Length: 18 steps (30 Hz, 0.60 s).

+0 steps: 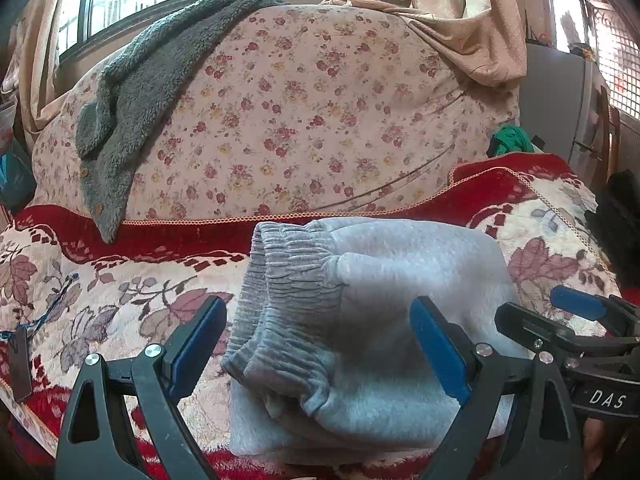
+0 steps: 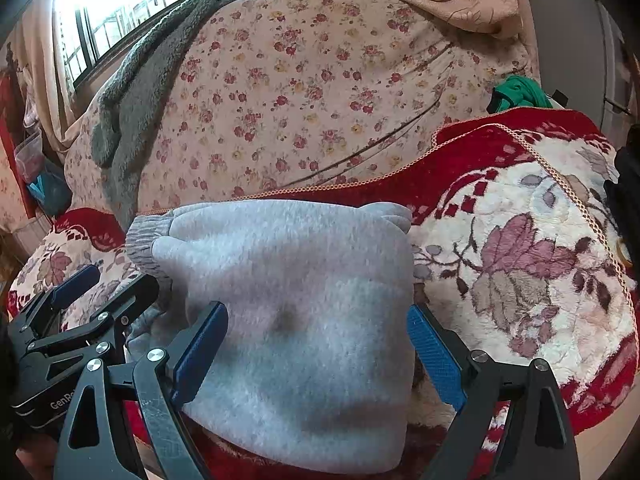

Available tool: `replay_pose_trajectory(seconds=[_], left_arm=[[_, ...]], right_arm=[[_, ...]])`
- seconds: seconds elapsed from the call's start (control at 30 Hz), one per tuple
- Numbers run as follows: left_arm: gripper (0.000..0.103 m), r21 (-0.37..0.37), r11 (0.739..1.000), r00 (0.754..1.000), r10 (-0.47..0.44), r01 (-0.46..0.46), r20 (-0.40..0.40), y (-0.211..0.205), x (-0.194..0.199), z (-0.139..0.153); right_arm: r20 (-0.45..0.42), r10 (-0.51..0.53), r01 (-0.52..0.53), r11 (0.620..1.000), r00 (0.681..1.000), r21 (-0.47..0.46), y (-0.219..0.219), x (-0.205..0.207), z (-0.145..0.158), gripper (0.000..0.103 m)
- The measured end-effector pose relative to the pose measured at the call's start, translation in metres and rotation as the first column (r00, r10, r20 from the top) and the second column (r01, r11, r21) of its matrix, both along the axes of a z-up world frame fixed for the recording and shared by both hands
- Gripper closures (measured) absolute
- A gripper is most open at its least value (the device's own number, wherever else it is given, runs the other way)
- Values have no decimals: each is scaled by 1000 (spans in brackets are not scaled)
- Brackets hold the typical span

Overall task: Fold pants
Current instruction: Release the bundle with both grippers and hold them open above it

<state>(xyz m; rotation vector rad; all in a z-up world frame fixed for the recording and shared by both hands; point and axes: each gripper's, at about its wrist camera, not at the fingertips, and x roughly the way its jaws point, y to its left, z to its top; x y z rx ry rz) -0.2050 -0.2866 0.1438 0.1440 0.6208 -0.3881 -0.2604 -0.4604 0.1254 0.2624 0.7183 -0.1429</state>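
Light grey fleece pants (image 1: 380, 280) lie folded into a compact bundle on the red and white floral blanket (image 1: 100, 292). Their ribbed cuffs (image 1: 288, 280) are stacked at the left side of the bundle. My left gripper (image 1: 318, 344) hovers just above the near part of the bundle with its blue pads wide apart and nothing pinched between them. In the right wrist view the same pants (image 2: 296, 280) fill the middle, and my right gripper (image 2: 316, 348) stands open over their near right part. Each gripper shows at the edge of the other's view.
A large bundle in rose-print cloth (image 1: 320, 112) rises behind the blanket, with a grey-green fleece garment (image 1: 132, 92) draped over it. A green cloth (image 1: 512, 140) lies at the back right. Windows and beige curtains (image 1: 472, 20) stand behind. Dark objects (image 1: 620, 216) sit at the right edge.
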Motion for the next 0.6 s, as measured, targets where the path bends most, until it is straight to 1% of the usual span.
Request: replay_pose_trajectory(seconds=[0.6], left_arm=[[10,1,1000,1000,1,-1,0,1,0,0]], right_arm=[[-2,-5,5,1000,1000,0,-1,1,-1,9]])
